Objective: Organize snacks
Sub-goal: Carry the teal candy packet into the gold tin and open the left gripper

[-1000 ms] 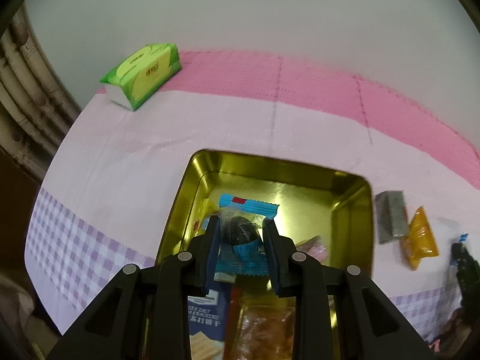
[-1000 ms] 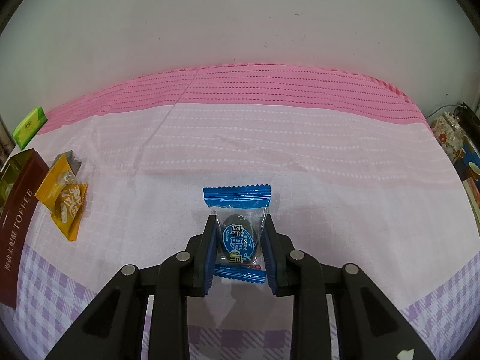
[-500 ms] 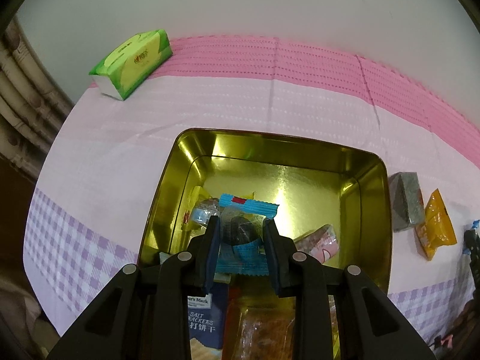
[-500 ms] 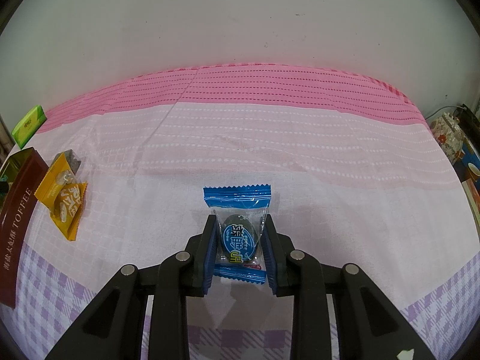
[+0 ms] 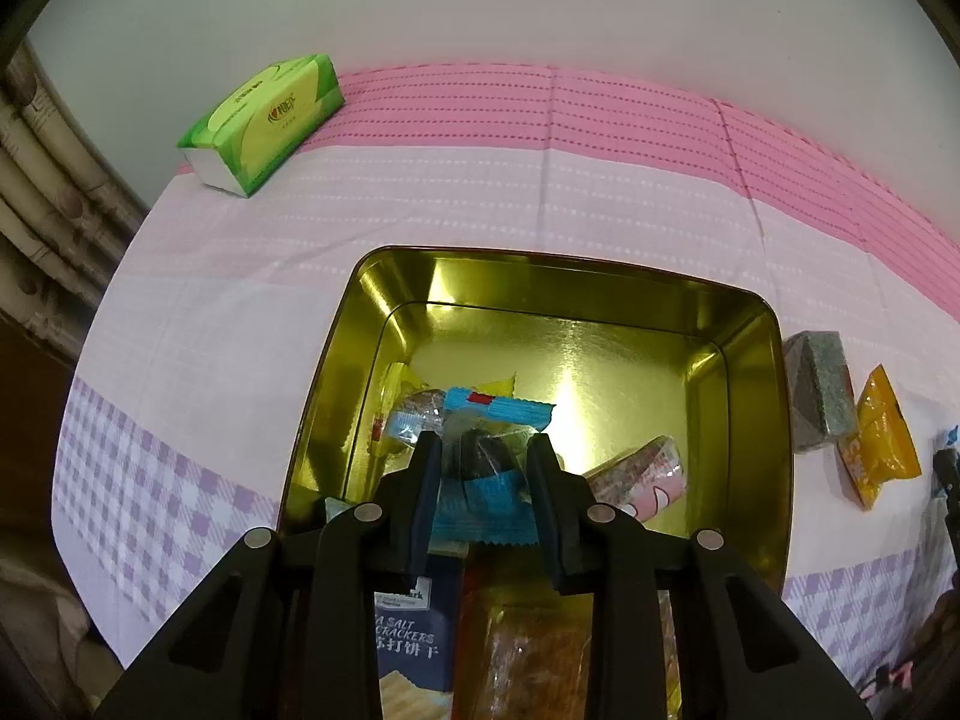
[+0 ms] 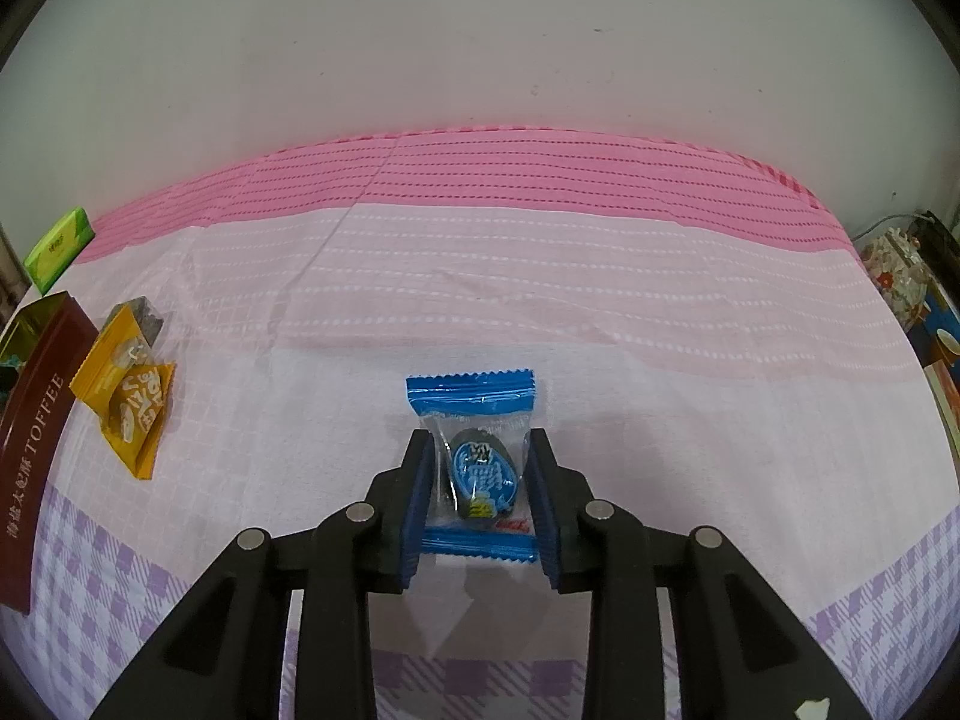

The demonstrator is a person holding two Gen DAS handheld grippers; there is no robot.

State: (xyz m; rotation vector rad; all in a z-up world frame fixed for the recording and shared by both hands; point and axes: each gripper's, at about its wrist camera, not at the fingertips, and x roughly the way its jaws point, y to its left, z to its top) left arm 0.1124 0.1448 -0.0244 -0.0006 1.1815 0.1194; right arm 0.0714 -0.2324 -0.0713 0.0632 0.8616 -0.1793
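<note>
Left gripper (image 5: 485,471) is clenched on a crinkly blue candy wrapper (image 5: 487,468) above the glossy gold rectangular tin (image 5: 756,420). Right gripper (image 6: 480,480) jaws are opening around a second blue sachet (image 6: 477,456), which lies flat on the pink checked cloth-covered bench (image 6: 660,360).

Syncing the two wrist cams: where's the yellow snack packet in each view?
Left wrist: yellow snack packet at the right edge, right of the gold tin, beside a grey packet.
Right wrist: far left, by the tin's brown TOFFEE side.
Shared landmark: green tissue pack, upper left in both.
</note>
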